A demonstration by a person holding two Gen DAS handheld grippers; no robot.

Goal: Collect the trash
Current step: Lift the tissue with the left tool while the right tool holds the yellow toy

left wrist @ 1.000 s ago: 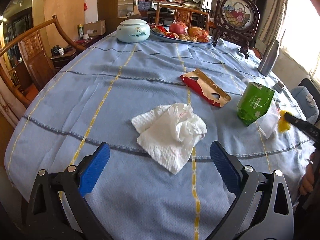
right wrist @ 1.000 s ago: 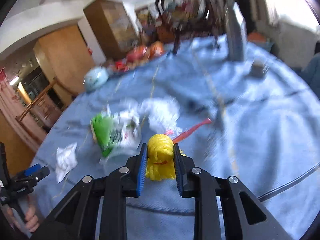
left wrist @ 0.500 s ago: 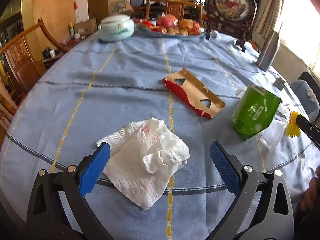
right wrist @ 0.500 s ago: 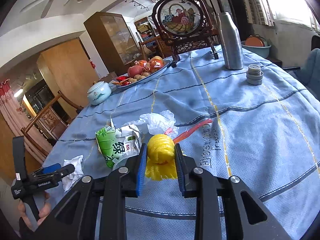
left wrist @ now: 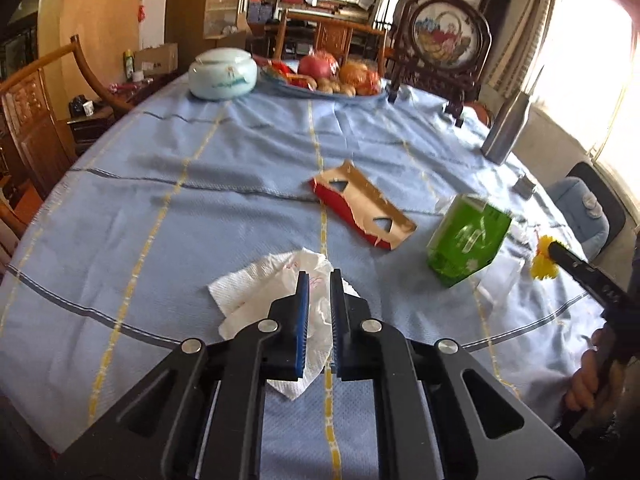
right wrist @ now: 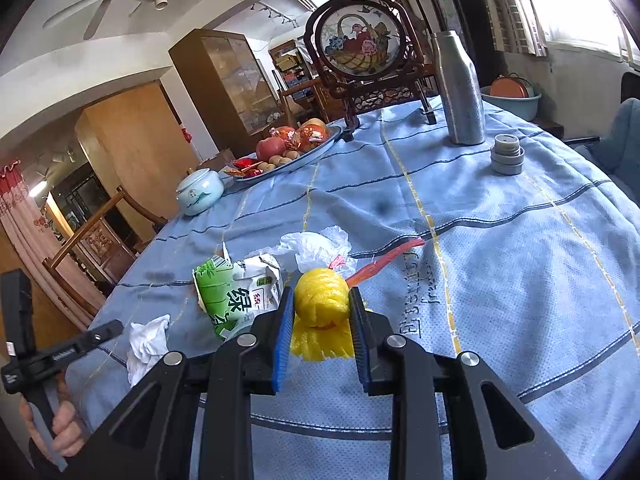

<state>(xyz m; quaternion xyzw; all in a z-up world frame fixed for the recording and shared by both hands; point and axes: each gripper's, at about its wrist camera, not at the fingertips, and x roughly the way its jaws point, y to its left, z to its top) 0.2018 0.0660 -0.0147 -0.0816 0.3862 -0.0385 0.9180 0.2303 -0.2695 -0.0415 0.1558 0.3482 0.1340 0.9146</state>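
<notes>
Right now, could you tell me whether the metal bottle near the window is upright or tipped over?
Upright. The metal bottle stands on its base on the blue tablecloth, uncapped, with a grey cap beside it.

Both wrist cams low, close, facing across blue tablecloth; shared: green pack, fruit tray

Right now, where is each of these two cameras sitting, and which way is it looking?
Left wrist: rides the left gripper, looking down across the blue tablecloth at the white tissue pinched in its jaws; the other hand shows at right.
Right wrist: rides the right gripper, facing the steel bottle; it clamps a yellow net wad.
Both see the green packet and fruit tray.
</notes>
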